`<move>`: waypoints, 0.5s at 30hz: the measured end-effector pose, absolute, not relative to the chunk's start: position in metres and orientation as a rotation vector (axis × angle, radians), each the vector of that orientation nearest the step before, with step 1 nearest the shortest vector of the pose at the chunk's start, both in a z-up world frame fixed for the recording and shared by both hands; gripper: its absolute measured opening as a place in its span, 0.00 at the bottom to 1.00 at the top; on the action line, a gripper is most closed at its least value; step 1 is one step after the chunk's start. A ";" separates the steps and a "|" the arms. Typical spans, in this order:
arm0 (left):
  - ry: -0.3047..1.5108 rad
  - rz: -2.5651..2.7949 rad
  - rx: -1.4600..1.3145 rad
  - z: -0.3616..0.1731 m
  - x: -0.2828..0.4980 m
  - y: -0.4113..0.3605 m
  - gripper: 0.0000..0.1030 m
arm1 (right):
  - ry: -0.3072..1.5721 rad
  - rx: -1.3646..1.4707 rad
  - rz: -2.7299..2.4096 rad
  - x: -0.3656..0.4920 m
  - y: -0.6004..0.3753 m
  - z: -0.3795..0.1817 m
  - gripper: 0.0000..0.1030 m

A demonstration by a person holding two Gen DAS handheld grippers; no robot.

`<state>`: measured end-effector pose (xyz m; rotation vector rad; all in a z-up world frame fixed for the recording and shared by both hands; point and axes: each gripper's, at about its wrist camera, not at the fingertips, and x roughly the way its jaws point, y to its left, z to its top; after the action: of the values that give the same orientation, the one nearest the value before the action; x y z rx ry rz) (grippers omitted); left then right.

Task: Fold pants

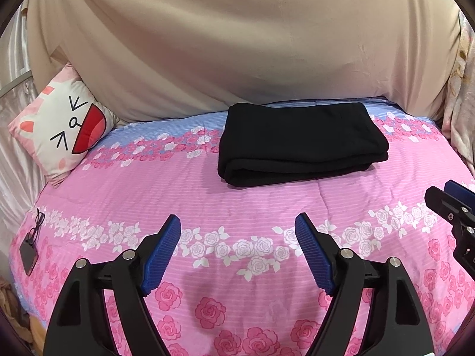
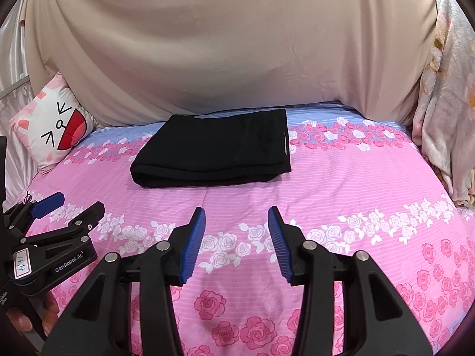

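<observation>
- Left wrist view: the left gripper (image 1: 237, 225) has its jaws wide apart with nothing between them, only the rose-print bedspread (image 1: 255, 195) beneath.
- Black pants (image 1: 299, 145) lie ahead of the jaws and slightly to their right, well apart from them, already folded into a neat layered rectangle.
- Right wrist view: the right gripper (image 2: 236, 218) has jaws partly apart and empty; the pants sit ahead and a little left.
- Folding looks finished, or nearly so. Any further move would likely be only a final smoothing or tidying of the bundle.
- Beyond the pants hangs a beige draped cloth (image 1: 237, 44). A cat-face pillow (image 1: 63, 127) rests far left, with eyeglasses (image 1: 37, 227) and a phone (image 1: 28, 256) near the bed's left edge.
</observation>
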<state>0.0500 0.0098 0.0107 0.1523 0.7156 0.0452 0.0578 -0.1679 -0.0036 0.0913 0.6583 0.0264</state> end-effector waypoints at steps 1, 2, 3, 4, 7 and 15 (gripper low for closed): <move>0.717 0.045 0.154 0.010 0.051 0.009 0.74 | 0.656 0.089 0.024 0.058 -0.168 -0.003 0.42; 0.719 0.045 0.154 0.010 0.051 0.009 0.74 | 0.655 0.087 0.022 0.058 -0.168 -0.003 0.43; 0.721 0.043 0.153 0.009 0.051 0.009 0.74 | 0.654 0.085 0.021 0.059 -0.168 -0.003 0.50; 0.722 0.042 0.152 0.009 0.052 0.009 0.74 | 0.648 0.082 0.015 0.058 -0.168 -0.002 0.53; 0.722 0.042 0.153 0.009 0.052 0.009 0.74 | 0.641 0.073 0.016 0.059 -0.168 0.000 0.53; 0.726 0.046 0.161 0.006 0.052 0.010 0.74 | 0.647 0.078 0.026 0.060 -0.168 -0.002 0.53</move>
<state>0.0515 0.0100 0.0064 0.1606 0.7258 0.0461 0.0601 -0.1676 -0.0024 0.0776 0.6474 0.0255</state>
